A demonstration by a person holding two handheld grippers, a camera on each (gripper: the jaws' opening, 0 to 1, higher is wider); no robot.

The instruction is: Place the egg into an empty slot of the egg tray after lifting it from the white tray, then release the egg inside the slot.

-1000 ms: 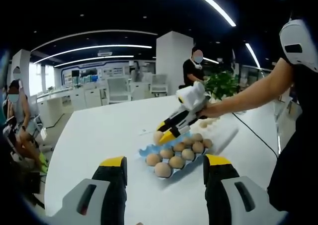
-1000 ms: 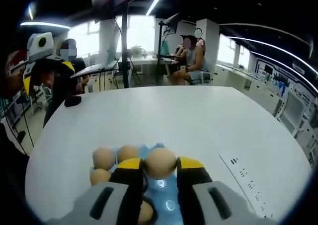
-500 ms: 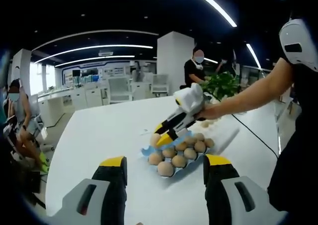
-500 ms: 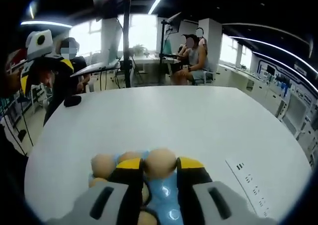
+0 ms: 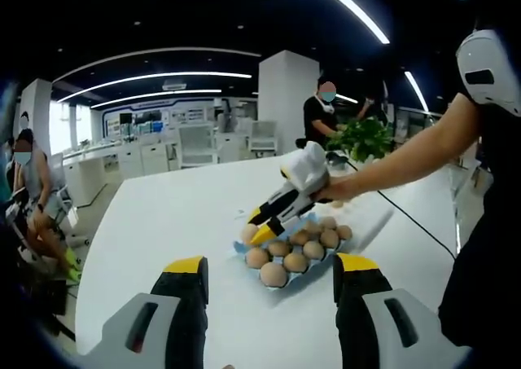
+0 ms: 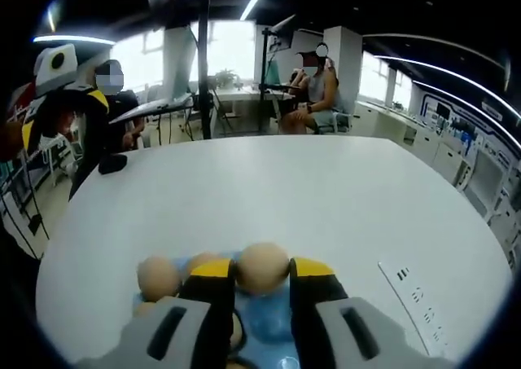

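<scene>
A blue egg tray with several brown eggs lies on the white table. My right gripper reaches in from the right, shut on a brown egg just over the tray's far left corner. In the right gripper view that egg sits pinched between the yellow-tipped jaws of the right gripper, over blue slots of the egg tray, with another egg to its left. The white tray lies behind the egg tray. My left gripper hangs open, short of the tray, holding nothing.
A person's bare arm stretches over the table's right side, and a black cable runs there. A green plant stands at the far edge. Seated people are beyond the table. A printed strip lies at the right.
The right gripper has carried the egg a little left and lower, toward the egg tray's far left corner. In the right gripper view the tray has slid further under the jaws.
</scene>
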